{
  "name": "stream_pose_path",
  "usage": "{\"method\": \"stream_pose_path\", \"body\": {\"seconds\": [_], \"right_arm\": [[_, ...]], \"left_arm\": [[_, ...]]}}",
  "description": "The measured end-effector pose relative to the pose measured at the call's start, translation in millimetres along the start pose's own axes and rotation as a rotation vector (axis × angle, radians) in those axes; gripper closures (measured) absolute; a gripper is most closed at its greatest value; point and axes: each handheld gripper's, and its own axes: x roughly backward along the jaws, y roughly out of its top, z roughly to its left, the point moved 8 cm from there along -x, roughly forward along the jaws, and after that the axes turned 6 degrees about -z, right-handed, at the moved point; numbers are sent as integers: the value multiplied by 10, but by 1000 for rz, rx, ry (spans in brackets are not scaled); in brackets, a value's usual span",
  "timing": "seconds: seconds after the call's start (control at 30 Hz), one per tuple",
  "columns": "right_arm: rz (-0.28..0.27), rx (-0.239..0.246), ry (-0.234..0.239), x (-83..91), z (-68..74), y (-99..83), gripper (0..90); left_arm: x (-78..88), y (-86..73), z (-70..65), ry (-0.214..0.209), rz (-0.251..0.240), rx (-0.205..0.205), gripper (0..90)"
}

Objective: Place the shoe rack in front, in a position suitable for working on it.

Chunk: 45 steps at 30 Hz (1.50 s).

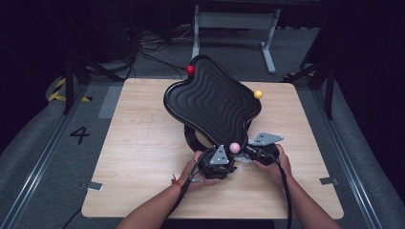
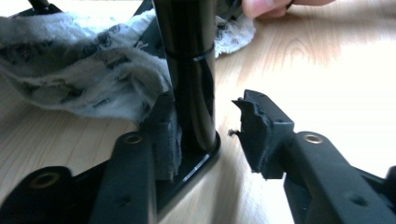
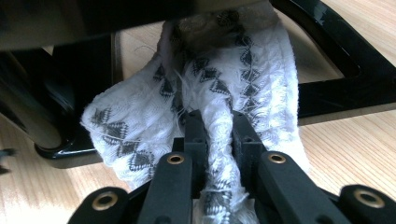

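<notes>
A black wavy-topped board (image 1: 212,102) stands tilted on a black post above the wooden table (image 1: 138,152). Red (image 1: 190,70), yellow (image 1: 258,94) and pink (image 1: 234,147) balls sit at its corners. My left gripper (image 1: 220,164) is under its near edge. In the left gripper view its jaws (image 2: 210,116) stand open around the glossy post (image 2: 189,70): the left pad lies against the post and the right pad is apart from it. My right gripper (image 3: 217,126) is shut on a white cloth with a grey pattern (image 3: 140,126), which lies bunched under the board.
The stand's black base (image 3: 336,65) rests on the table and the cloth (image 2: 84,79) drapes over part of it. A fingertip (image 2: 266,5) of the other hand shows beyond the post. Bare tabletop lies to the left and right of the stand.
</notes>
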Motion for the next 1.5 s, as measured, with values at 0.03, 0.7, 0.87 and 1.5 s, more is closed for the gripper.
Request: {"method": "stream_pose_path", "body": {"seconds": [0.03, 0.7, 0.87, 1.5], "right_arm": [[-2, -1, -3, 3, -4, -1, 801], [-4, 0, 3, 15, -7, -20, 802], [-5, -1, 5, 22, 2, -18, 802], [-9, -4, 6, 16, 1, -21, 787]], "left_arm": [[33, -19, 2, -4, 4, -1, 546], [1277, -770, 930, 266, 7, 180, 463], [1318, -855, 1145, 293, 18, 225, 437], [1197, -591, 1808, 324, -58, 253, 344]]}}
